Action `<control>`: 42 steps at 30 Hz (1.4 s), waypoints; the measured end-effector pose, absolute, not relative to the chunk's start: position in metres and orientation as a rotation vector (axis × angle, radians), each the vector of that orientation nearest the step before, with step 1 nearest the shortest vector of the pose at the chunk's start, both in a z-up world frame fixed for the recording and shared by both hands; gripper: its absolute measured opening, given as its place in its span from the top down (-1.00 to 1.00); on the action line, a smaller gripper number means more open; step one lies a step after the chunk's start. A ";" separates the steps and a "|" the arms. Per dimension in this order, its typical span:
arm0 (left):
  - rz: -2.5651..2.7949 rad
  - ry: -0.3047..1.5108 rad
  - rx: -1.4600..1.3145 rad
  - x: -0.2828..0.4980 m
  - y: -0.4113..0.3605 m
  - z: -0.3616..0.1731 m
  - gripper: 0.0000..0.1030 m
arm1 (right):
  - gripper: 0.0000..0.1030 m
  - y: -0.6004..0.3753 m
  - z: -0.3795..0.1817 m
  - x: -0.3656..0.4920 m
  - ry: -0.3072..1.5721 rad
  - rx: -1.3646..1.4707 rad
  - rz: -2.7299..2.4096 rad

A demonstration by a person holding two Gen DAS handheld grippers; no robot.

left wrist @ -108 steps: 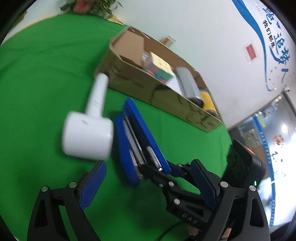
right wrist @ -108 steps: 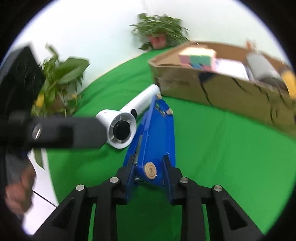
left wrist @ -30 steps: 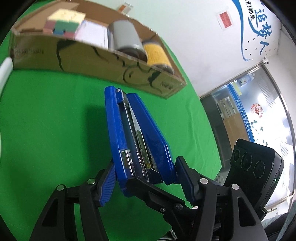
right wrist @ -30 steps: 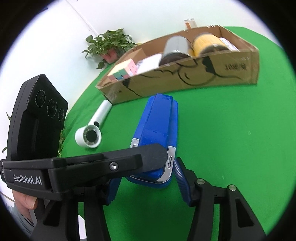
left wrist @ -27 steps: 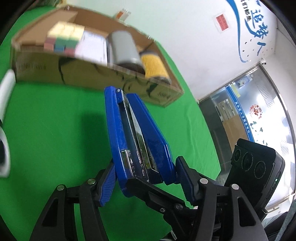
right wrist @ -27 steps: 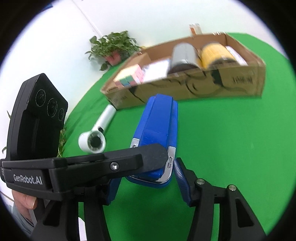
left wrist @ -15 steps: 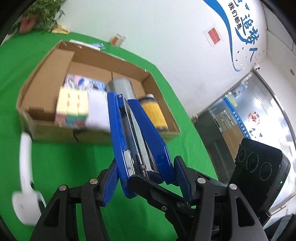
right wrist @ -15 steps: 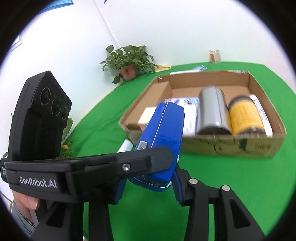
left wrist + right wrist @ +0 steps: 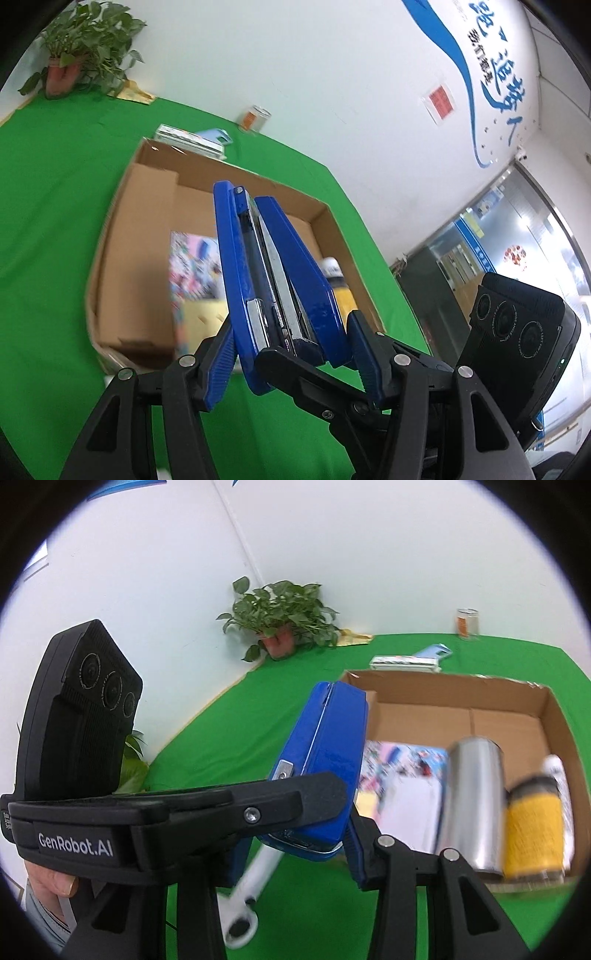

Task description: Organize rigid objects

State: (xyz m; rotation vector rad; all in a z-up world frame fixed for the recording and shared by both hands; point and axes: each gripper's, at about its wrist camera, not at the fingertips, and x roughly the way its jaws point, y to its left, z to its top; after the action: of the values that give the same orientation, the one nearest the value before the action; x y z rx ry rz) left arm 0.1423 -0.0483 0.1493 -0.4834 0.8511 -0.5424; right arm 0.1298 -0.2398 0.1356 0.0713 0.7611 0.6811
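Both grippers hold the big blue stapler [image 9: 269, 273] in the air over the near edge of the open cardboard box [image 9: 110, 236]. My left gripper [image 9: 291, 363] is shut on its rear end, blue pads on both flat sides. My right gripper [image 9: 295, 845] is shut on the same stapler [image 9: 325, 746], crossing the left one; its left finger is hidden behind the left gripper's body. The box [image 9: 554, 716] holds a silver can [image 9: 472, 805], a yellow can [image 9: 532, 830], a colourful booklet [image 9: 399, 760] and a yellow-faced cube [image 9: 203, 314].
A white hair dryer [image 9: 251, 897] lies on the green cloth in front of the box. Behind the box lie a flat packet [image 9: 404, 661], a light-blue item [image 9: 432, 651] and a small jar [image 9: 467, 623]. A potted plant [image 9: 284, 627] stands by the wall.
Both grippers have lifted the stapler from the cloth and carried it forward, so it now hangs above the box's near edge. The hair dryer has stayed on the cloth.
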 end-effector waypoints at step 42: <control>-0.115 0.891 -0.263 0.045 0.017 0.048 -0.97 | -0.66 -0.269 0.076 0.059 0.743 -0.001 0.557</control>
State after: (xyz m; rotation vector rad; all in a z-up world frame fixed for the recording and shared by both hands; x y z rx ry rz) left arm 0.0450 0.0169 0.0481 -0.2635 0.8911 -0.1146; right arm 0.0588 -0.2689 0.0763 -0.0011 0.7428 0.5571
